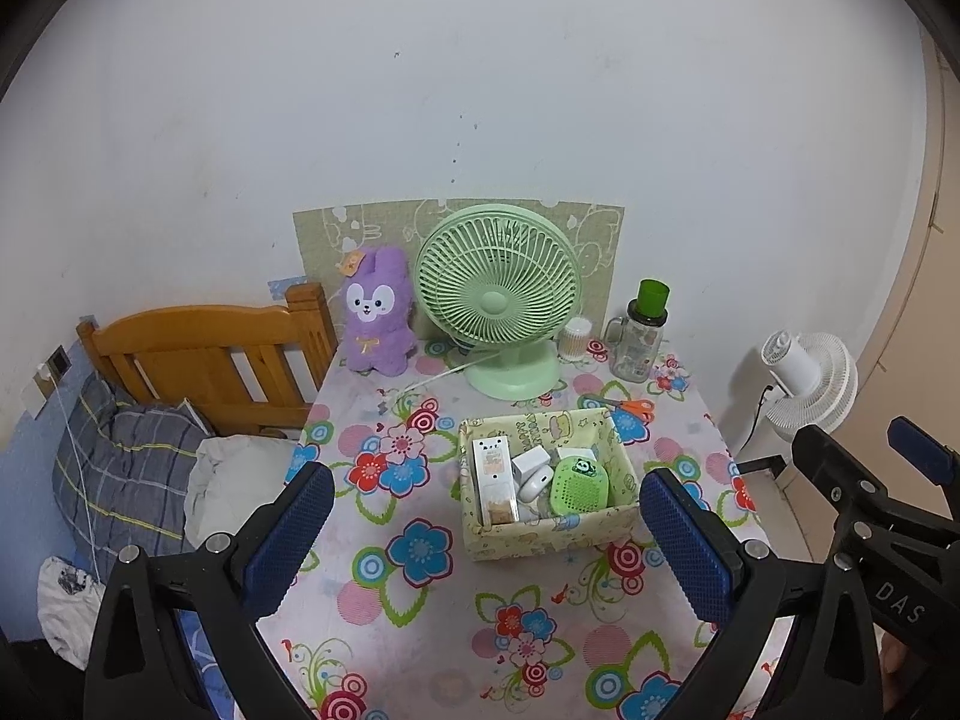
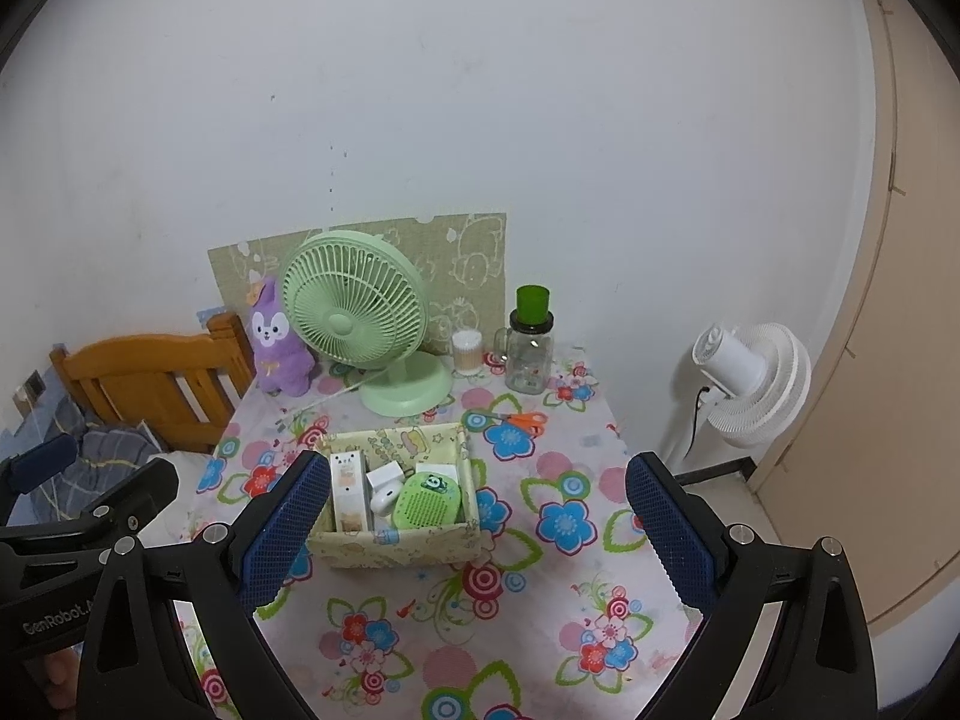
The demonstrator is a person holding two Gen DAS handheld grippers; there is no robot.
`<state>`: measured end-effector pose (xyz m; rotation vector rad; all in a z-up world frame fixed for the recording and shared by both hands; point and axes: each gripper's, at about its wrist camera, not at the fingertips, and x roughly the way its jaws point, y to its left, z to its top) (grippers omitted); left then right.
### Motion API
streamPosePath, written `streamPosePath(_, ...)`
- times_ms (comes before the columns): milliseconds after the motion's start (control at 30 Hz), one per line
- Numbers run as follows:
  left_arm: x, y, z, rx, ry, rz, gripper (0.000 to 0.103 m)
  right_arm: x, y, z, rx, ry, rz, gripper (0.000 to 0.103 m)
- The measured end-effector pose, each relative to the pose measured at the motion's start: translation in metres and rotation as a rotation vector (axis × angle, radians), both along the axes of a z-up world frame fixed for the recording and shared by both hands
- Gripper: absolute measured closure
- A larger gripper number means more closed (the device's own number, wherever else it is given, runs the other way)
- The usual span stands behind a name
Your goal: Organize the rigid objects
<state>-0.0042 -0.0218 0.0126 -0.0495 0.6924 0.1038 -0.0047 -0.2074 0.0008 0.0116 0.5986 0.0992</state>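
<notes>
Left gripper (image 1: 486, 531) and right gripper (image 2: 468, 519) both spread wide, empty, hovering on the near side of the storage box (image 1: 549, 531). Inside the box: green mesh case (image 1: 579, 483), earbud case (image 1: 536, 483), tall white carton (image 1: 495, 477). All look light and stiff, the plastic likely slick; pinch flat sides.

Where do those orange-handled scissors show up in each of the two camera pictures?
Left wrist view: the orange-handled scissors lie on the flowered tablecloth, right of centre, just behind the patterned storage box and in front of the glass jar with the green lid.
Right wrist view: the scissors lie near the middle, behind the box's right corner.
Shared landmark: the green desk fan, to the scissors' left in both.
</notes>
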Motion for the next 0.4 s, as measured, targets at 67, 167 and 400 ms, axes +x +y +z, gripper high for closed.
streamPosePath(67,0.000,0.000,-0.001,-0.001,-0.001,-0.001,0.000,0.000,0.000,0.000,-0.005,0.000,-0.002,0.003)
streamPosePath(167,0.001,0.001,-0.002,-0.005,0.001,-0.003,0.000,0.001,0.002,0.001,-0.007,0.004,-0.002,0.003)
streamPosePath(400,0.009,0.006,-0.014,-0.021,0.043,0.005,0.000,0.009,0.007,-0.008,-0.016,0.041,0.002,0.003)
